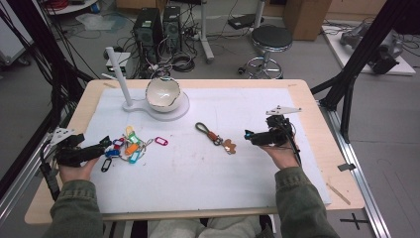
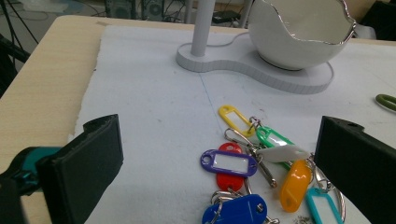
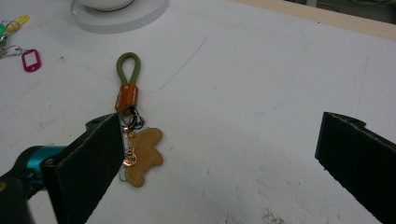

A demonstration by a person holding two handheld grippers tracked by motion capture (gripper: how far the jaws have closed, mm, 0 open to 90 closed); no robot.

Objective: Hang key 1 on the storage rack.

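A bunch of coloured key tags lies on the white mat at the left. My left gripper rests just left of it, open; in the left gripper view the key tags lie between its wide jaws. A keychain with a green loop and a tan leather bear lies mid-mat. My right gripper is open just right of it, and the bear sits beside its left jaw.
A white bowl with a jagged rim sits on a white stand with an upright post at the back left. A lone magenta tag lies right of the bunch. The wooden table edge borders the mat.
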